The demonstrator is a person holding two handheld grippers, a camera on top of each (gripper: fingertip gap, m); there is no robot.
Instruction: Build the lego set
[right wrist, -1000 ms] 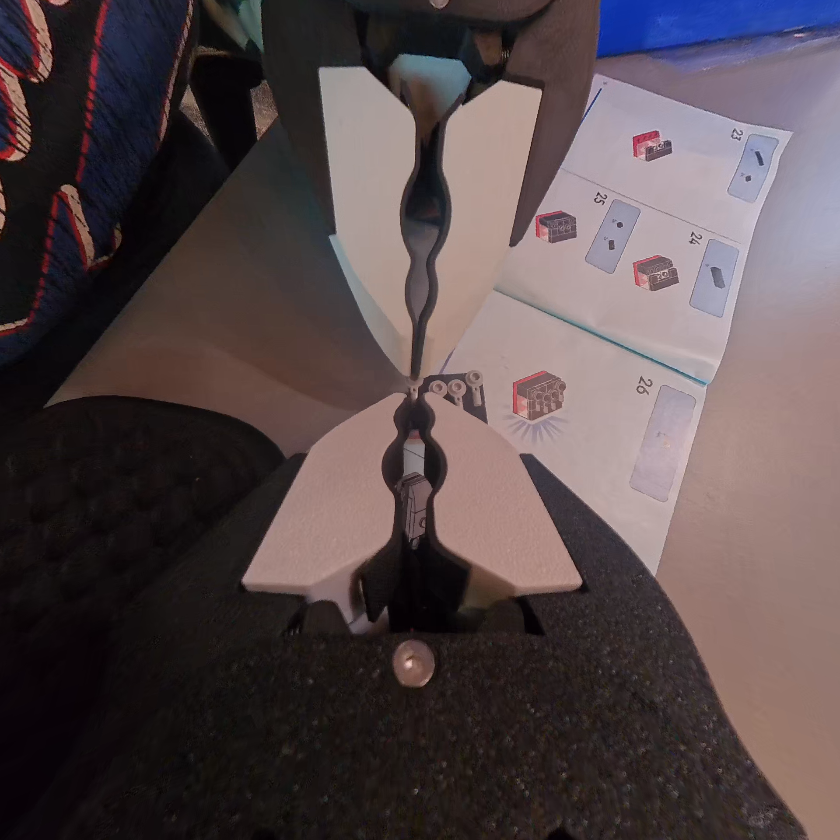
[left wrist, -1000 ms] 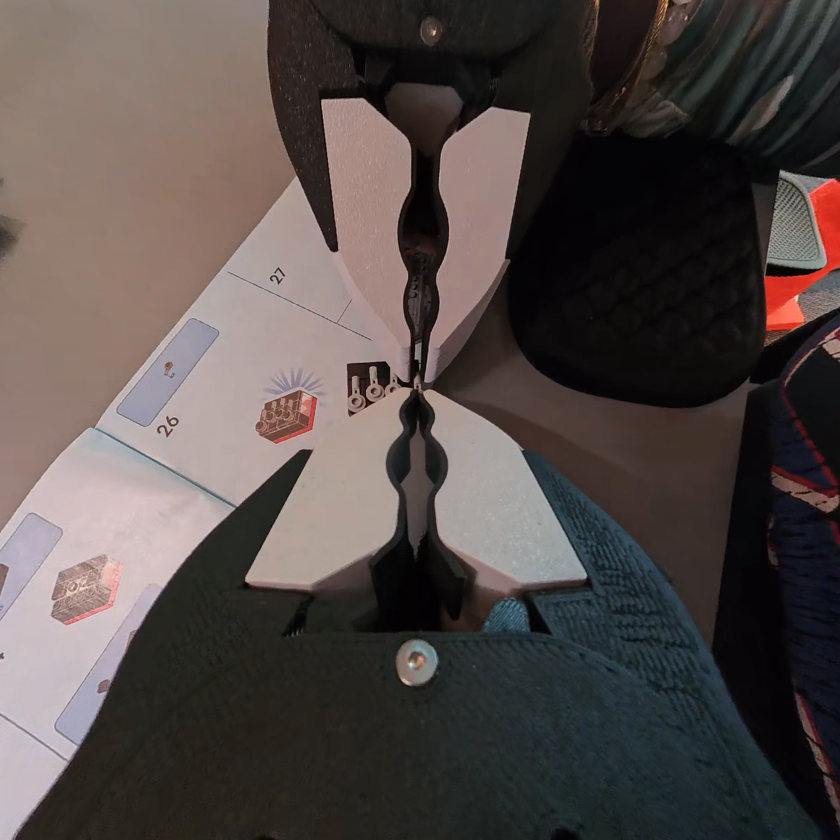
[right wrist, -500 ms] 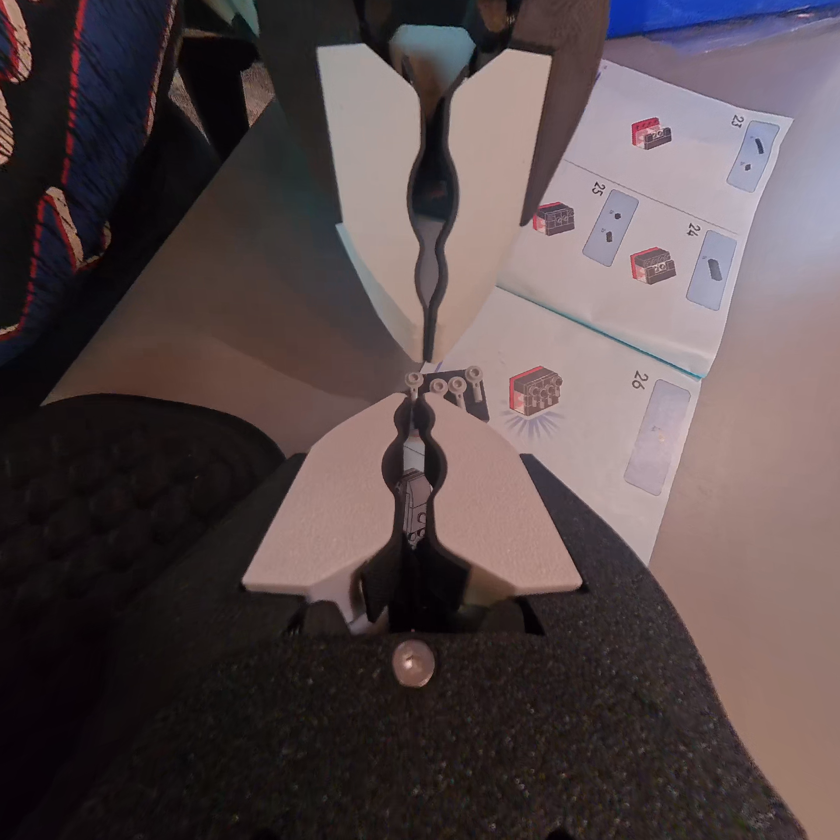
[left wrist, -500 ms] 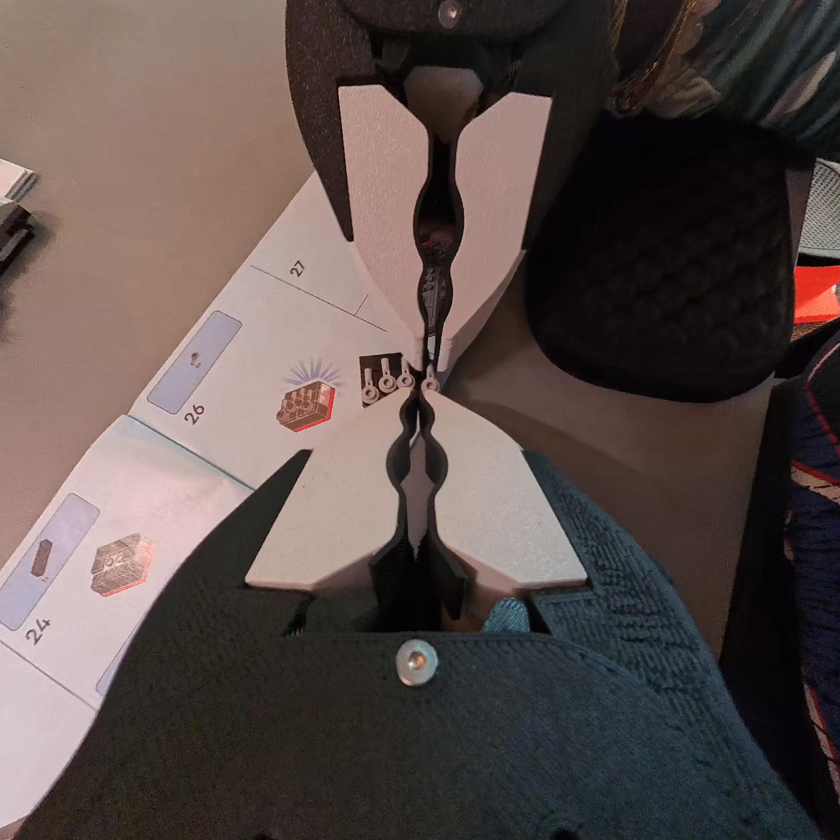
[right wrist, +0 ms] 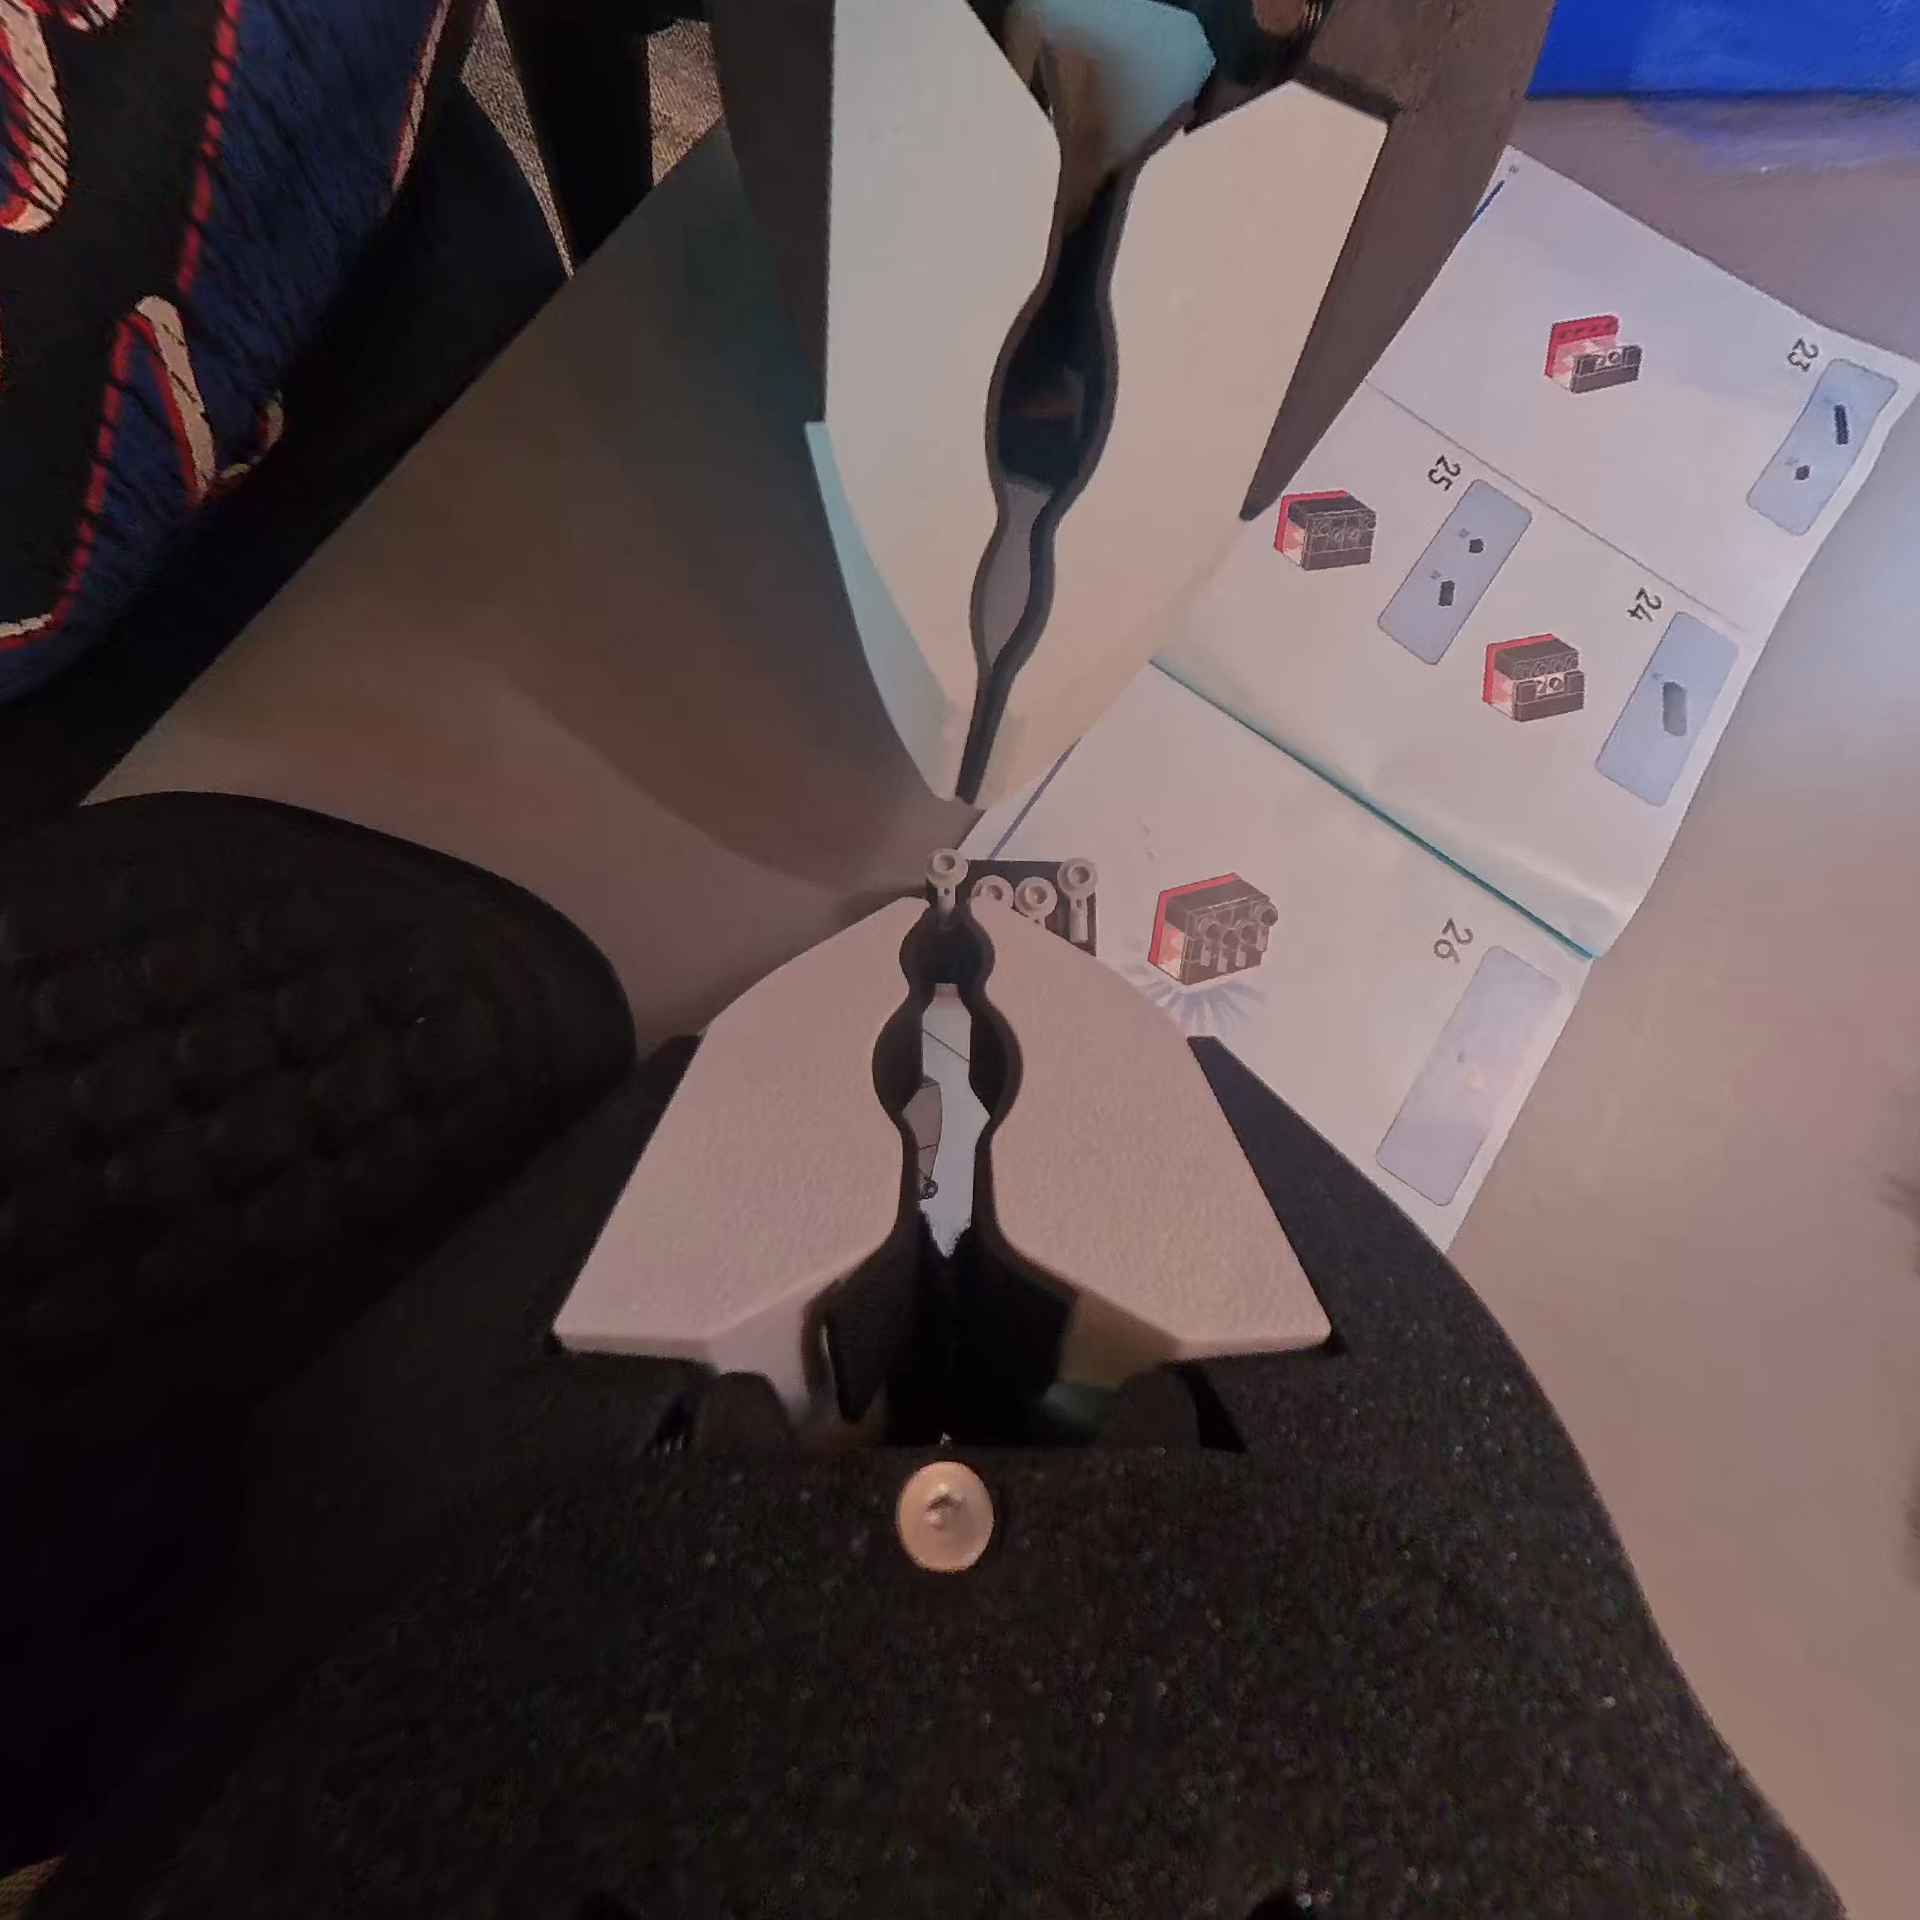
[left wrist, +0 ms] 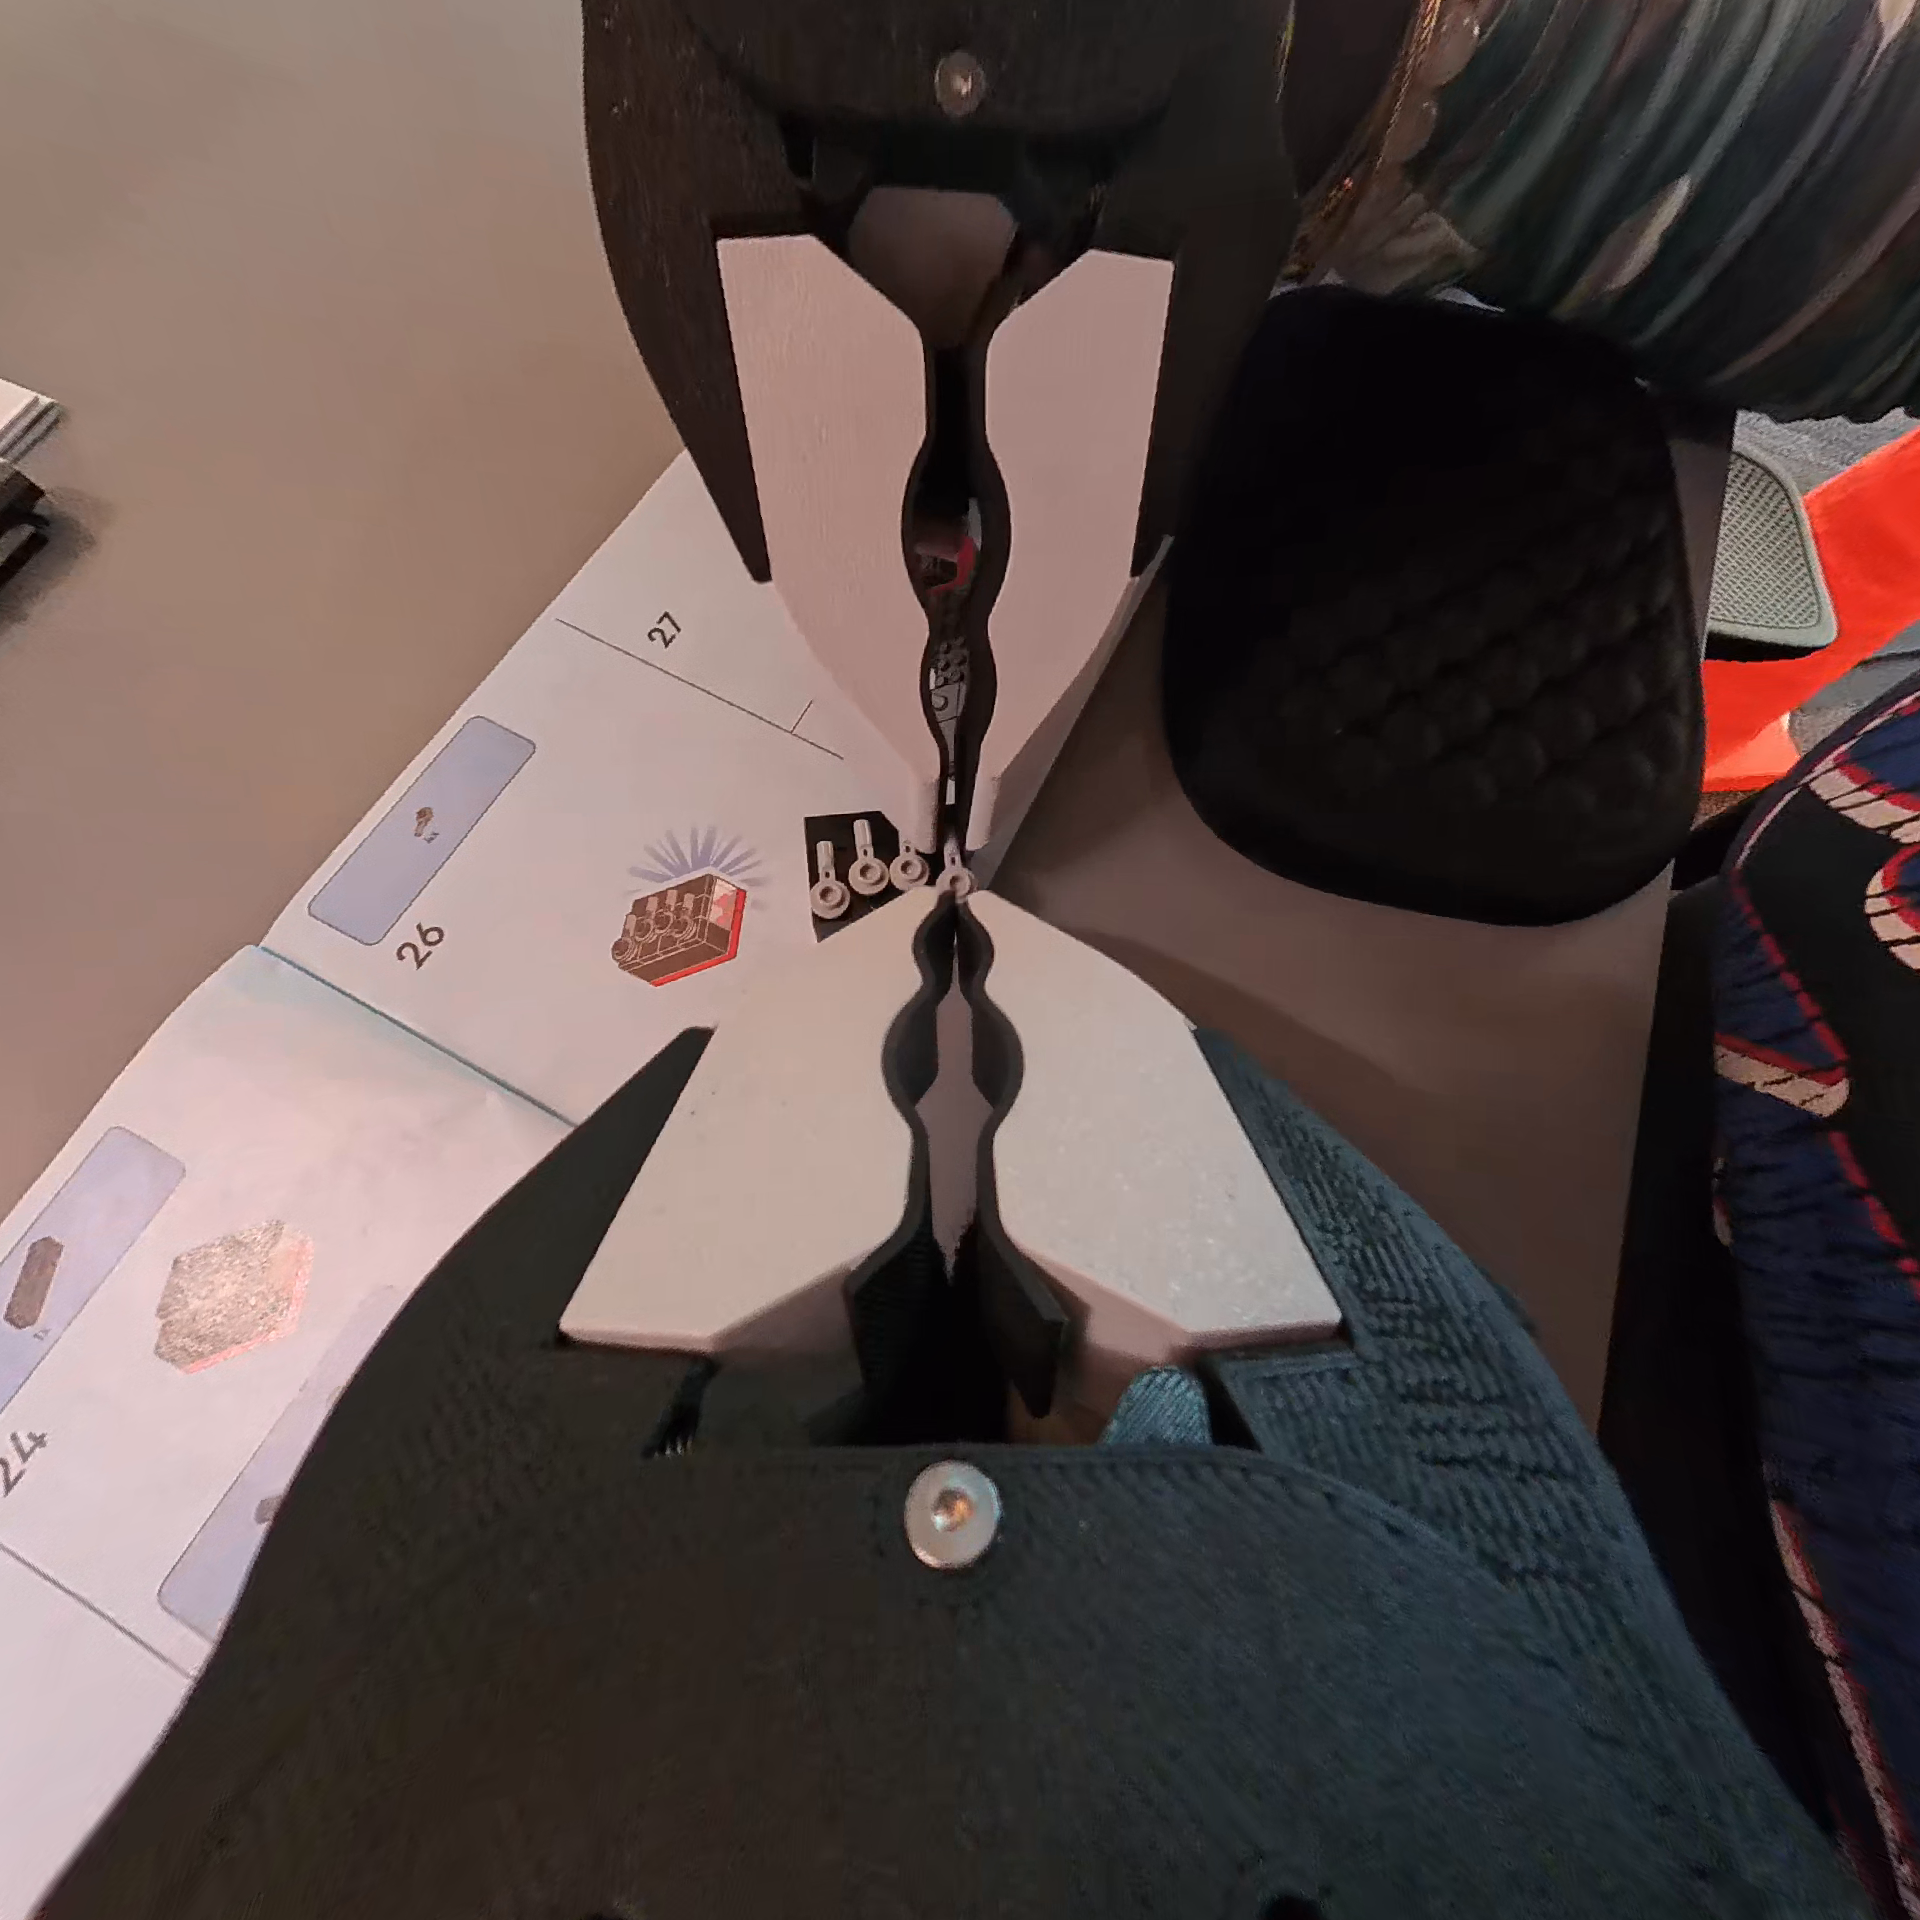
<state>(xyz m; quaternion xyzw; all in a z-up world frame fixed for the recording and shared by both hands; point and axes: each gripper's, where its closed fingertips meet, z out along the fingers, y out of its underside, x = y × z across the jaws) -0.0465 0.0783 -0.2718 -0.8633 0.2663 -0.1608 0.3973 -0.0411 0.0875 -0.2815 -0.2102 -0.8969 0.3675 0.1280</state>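
Right gripper (right wrist: 948, 914) pinches a tiny grey pin (right wrist: 943, 878) by its stem; left gripper (left wrist: 954, 914) – clamped narrow, contents unclear – faces it over the instruction booklet (left wrist: 540, 831), probably to mate pieces.

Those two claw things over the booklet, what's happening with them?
A person is building a Lego set with a gripper in each hand. The right gripper pinches a small grey pin. The left gripper, shut, faces it tip to tip. A black piece carrying three such pins lies beside them on the instruction booklet.
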